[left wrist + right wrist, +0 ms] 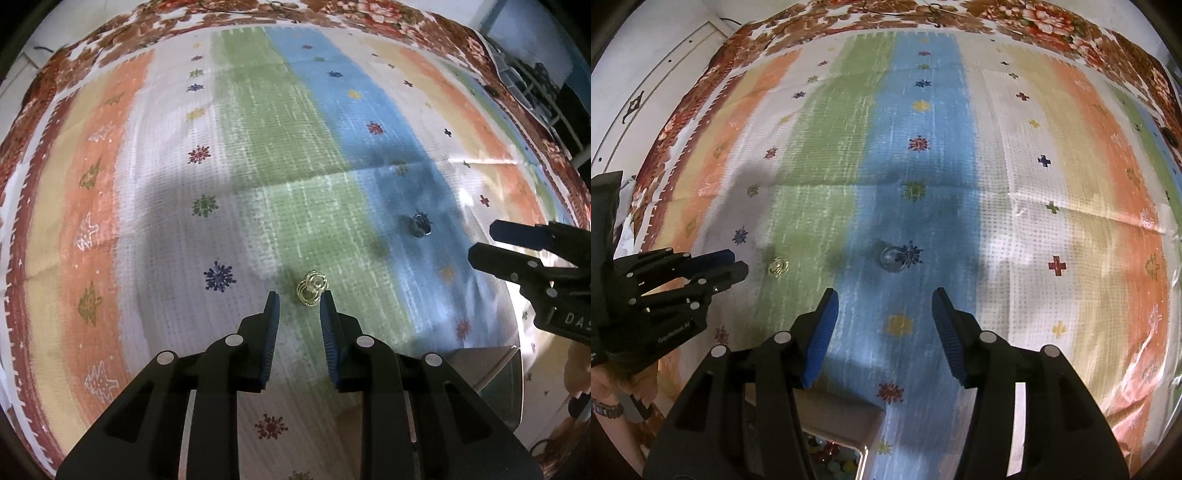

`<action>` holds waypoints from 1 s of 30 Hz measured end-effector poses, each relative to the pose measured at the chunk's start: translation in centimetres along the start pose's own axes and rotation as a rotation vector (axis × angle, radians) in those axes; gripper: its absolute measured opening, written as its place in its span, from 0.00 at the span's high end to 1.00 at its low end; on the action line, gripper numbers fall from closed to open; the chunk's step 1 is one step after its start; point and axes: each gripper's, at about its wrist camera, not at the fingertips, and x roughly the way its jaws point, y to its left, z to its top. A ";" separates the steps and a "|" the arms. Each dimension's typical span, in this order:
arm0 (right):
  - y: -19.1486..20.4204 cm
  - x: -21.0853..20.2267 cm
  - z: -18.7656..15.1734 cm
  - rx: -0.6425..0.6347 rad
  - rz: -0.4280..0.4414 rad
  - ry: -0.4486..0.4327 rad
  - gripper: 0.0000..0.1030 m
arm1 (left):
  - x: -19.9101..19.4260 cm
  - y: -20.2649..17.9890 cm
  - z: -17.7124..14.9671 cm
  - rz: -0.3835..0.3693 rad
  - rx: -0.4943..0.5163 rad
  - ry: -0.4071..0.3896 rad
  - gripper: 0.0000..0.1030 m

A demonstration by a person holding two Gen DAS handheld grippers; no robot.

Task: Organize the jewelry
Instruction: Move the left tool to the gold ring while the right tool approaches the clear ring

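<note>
A small gold swirl earring [312,288] lies on the green stripe of the striped tablecloth [147,184]. My left gripper [298,300] is open just short of it, fingertips on either side. It also shows in the right wrist view [777,266], with the left gripper [737,263] close at its left. A small silver ring-like piece [421,223] lies on the blue stripe; in the right wrist view [893,258] it is ahead of my right gripper [884,297], which is open and empty. The right gripper also shows at the right in the left wrist view [480,242].
A metal box [846,424] with colourful beads inside sits at the near edge, under the right gripper; its corner shows in the left wrist view [491,373]. A floral cloth [1015,22] borders the far side. A clear plastic organiser [517,81] is at the far right.
</note>
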 end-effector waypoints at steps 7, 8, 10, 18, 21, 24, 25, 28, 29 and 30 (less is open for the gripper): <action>0.3 1.2 0.9 -0.006 -0.020 0.017 0.48 | 0.2 -1.0 0.3 0.007 0.033 0.003 0.79; 0.3 1.5 1.0 -0.005 -0.026 0.022 0.48 | 0.3 -1.0 0.4 0.010 0.034 0.004 0.79; 0.2 2.0 1.2 -0.005 -0.042 0.030 0.48 | 0.5 -1.0 0.5 0.017 0.036 0.008 0.79; -0.1 5.3 2.3 0.020 -0.083 0.081 0.48 | 1.6 -1.3 0.9 0.037 0.044 0.028 0.79; 0.0 5.9 2.6 0.014 -0.088 0.091 0.48 | 2.0 -1.4 1.0 0.041 0.049 0.033 0.79; 0.1 6.4 3.0 0.014 -0.090 0.094 0.48 | 2.6 -1.3 1.1 0.058 0.052 0.042 0.79; 0.1 6.5 3.1 0.017 -0.090 0.097 0.48 | 2.7 -1.1 1.1 0.060 0.046 0.046 0.79; 0.1 7.2 3.4 0.026 -0.078 0.113 0.48 | 3.3 -0.9 1.2 0.039 0.042 0.059 0.79; 0.2 7.4 3.5 0.020 -0.081 0.116 0.48 | 3.4 -1.0 1.3 0.035 0.042 0.063 0.79; 0.3 7.5 3.5 0.016 -0.084 0.116 0.49 | 3.5 -1.1 1.3 0.039 0.049 0.063 0.79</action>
